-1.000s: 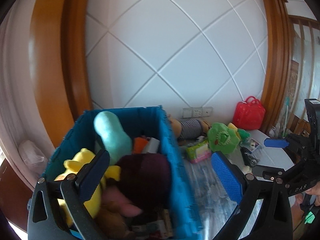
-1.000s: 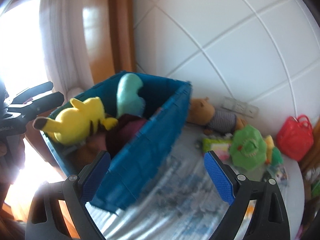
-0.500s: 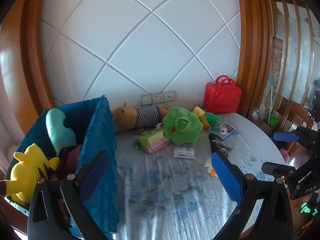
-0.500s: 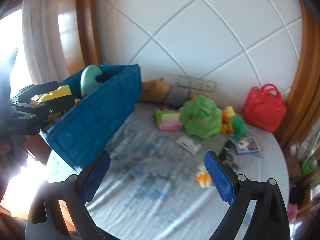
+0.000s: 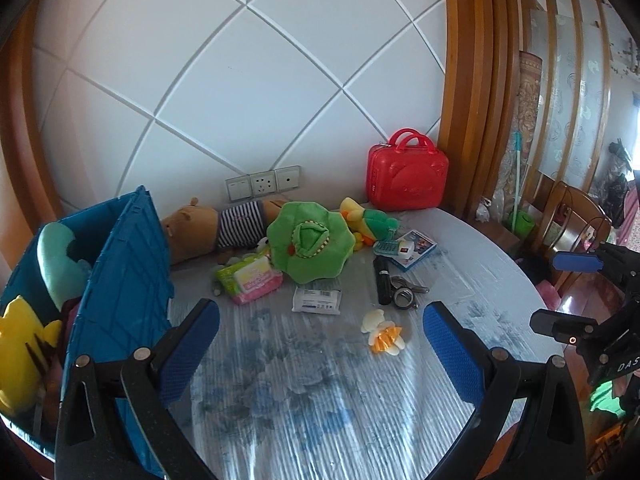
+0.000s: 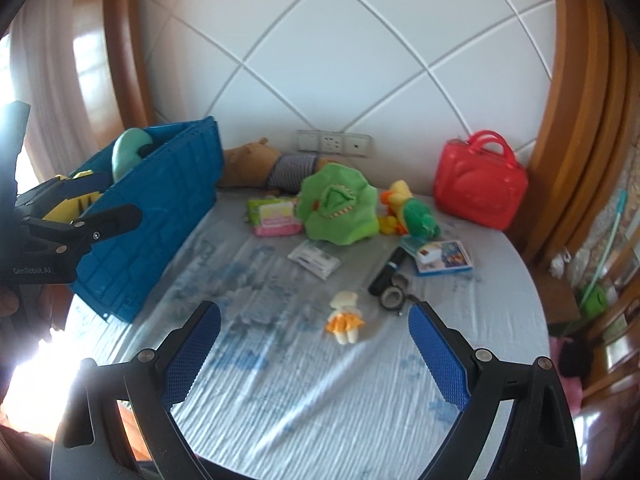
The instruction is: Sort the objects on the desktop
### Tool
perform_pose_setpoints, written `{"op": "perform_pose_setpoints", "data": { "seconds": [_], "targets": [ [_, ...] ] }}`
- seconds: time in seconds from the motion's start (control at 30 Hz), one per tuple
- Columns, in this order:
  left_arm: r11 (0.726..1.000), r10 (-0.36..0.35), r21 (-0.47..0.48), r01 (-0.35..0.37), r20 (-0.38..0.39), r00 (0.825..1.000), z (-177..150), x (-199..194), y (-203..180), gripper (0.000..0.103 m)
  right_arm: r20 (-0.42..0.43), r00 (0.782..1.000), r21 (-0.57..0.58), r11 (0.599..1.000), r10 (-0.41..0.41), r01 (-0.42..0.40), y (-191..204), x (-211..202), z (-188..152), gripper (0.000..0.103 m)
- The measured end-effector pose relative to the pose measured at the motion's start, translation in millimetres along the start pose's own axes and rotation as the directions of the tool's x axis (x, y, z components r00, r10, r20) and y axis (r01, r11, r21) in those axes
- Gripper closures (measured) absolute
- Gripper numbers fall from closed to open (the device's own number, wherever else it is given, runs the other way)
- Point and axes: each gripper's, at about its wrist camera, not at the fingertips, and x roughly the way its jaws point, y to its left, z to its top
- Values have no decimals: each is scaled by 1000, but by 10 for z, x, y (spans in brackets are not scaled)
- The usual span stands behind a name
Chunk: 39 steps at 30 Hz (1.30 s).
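The left hand-held gripper (image 5: 320, 344) hangs above the near part of the surface (image 5: 320, 400) with its blue-padded fingers spread wide and nothing between them; the right hand-held gripper (image 6: 314, 342) is likewise spread and empty, held over the same cloth-covered surface a little further right. Just ahead of both lies a small doll in an orange dress (image 6: 345, 322), apart from everything else. Beyond it are a white tissue packet (image 5: 317, 300), a black cylinder (image 5: 382, 280) with a metal ring (image 5: 403, 295) just beside it, and a blue-edged card box (image 5: 414, 249). Further back sit a pink and green wipes pack (image 5: 250, 278), a green plush (image 5: 310, 246) touching it, a yellow and green plush toy (image 5: 368, 222), and a brown plush in a striped shirt (image 5: 212, 232) lying along the wall. A red case (image 5: 406, 178) stands upright at the back right. On the left edge stands a blue bin (image 5: 124, 280) holding a yellow plush (image 5: 18, 354) and a teal plush (image 5: 56, 260).
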Motion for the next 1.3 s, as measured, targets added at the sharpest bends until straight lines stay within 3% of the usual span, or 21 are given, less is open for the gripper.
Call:
{"op": "perform_pose_setpoints", "data": {
  "seconds": [0.1,0.2,0.37,0.47,0.67,1.0,1.3],
  "targets": [
    [1000,-16,-21,15,-9,1000,38,86,8,0,-10,1000,5,1000,-11,11,-29,25,-16,7],
    [999,-36,-23,35,-33,999,61,167,32,0,-17,999,20,999,-32,32,-53,71,-23,1],
    [1000,-8,2,8,-62,998,27,271,35,0,-29,999,25,999,-35,36,-48,151,1,1],
    [999,-5,-37,2,-68,998,1,259,73,0,-25,999,29,999,-42,43,-36,155,20,1],
    [990,45,-129,-52,-59,997,-32,90,102,0,-22,998,53,997,-62,63,-13,112,19,1],
    [967,164,-190,-172,-56,985,-74,-241,-2,0,-23,999,52,997,-49,50,28,-2,-76,1],
    [950,209,-227,-214,-45,977,-177,-560,-35,0,-19,1000,20,1000,-23,23,119,-142,-151,1]
  ]
}}
